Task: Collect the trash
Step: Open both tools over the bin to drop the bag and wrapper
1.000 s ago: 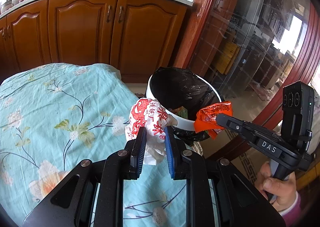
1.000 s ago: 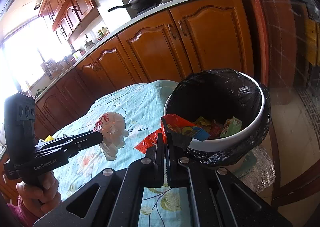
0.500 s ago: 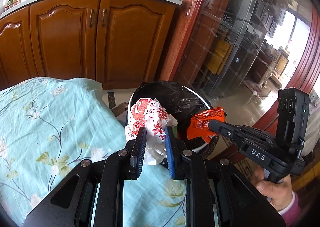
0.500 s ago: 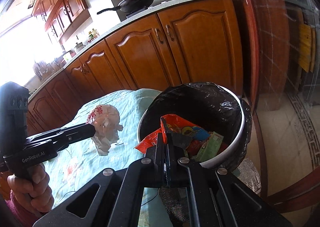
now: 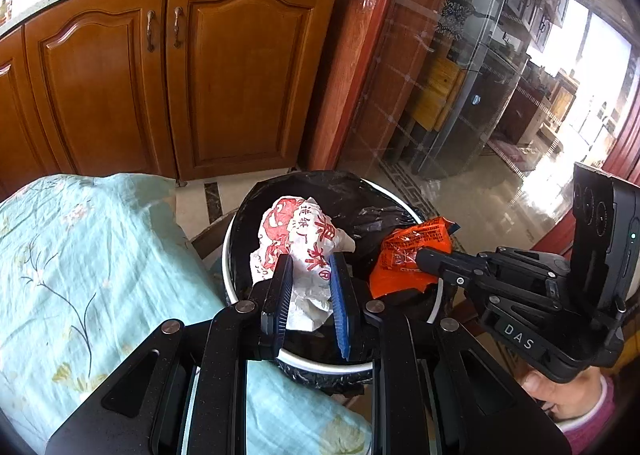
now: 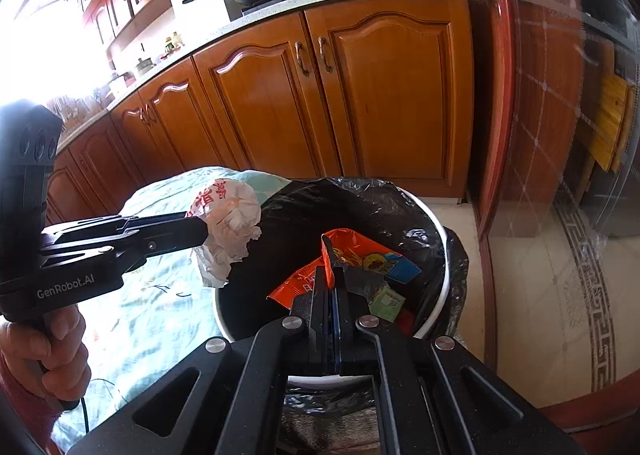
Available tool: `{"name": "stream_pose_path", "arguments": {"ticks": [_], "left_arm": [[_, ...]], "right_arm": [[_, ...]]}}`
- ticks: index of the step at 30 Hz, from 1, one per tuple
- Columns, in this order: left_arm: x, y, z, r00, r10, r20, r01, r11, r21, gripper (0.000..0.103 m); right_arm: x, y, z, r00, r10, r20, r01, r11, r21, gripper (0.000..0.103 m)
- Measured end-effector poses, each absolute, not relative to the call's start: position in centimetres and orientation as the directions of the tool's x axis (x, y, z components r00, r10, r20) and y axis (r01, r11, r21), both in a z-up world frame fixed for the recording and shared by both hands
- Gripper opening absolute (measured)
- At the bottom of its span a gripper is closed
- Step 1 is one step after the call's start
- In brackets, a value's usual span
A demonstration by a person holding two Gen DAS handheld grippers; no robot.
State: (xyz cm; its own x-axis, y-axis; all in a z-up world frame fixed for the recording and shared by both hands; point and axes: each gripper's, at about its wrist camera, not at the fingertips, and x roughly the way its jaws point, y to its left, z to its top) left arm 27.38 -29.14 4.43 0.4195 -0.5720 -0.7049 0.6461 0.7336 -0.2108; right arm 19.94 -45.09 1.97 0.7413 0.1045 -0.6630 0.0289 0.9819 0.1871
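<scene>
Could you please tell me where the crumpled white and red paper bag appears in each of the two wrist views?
Left wrist view: the paper bag sits at centre, pinched in the left tongs, over the bin.
Right wrist view: the paper bag is left of centre, at the tip of the left tongs, by the bin's left rim.
Shared landmark: the white bin with a black liner.

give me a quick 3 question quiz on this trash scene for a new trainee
1. True or false: the left hand-held gripper holds a crumpled white and red paper bag.
2. What does the right hand-held gripper pinch? A) a green packet B) an orange snack wrapper C) nothing
3. Fill in: the white bin is lined with a ____ bag.

Key: 1 true; 2 B; 3 black
</scene>
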Motion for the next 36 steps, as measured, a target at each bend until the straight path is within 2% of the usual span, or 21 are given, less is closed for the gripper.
{"name": "stream_pose_path", "arguments": {"ticks": [14, 32, 35, 36], "left_arm": [[28.3, -31.4, 2.3, 0.380, -0.538, -0.753, 0.647, 0.736, -0.199, 0.018], [29.4, -32.7, 0.9, 0.355, -0.517, -0.779, 0.647, 0.737, -0.194, 0.018], [29.5, -32.6, 1.0, 0.355, -0.513, -0.782, 0.642, 0.741, -0.195, 0.021], [29.5, -32.6, 1.1, 0.354, -0.514, -0.781, 0.641, 0.741, -0.197, 0.026]], "right_arm": [[22.3, -45.0, 0.3, 0.666, 0.096, -0.740, -0.015, 0.993, 0.115, 0.001], [23.8, -45.7, -0.6, 0.622, 0.109, -0.775, -0.016, 0.992, 0.126, 0.002], [23.9, -45.8, -0.7, 0.618, 0.110, -0.779, -0.014, 0.992, 0.129, 0.006], [23.9, -45.8, -0.7, 0.617, 0.112, -0.779, -0.013, 0.991, 0.133, 0.006]]}}
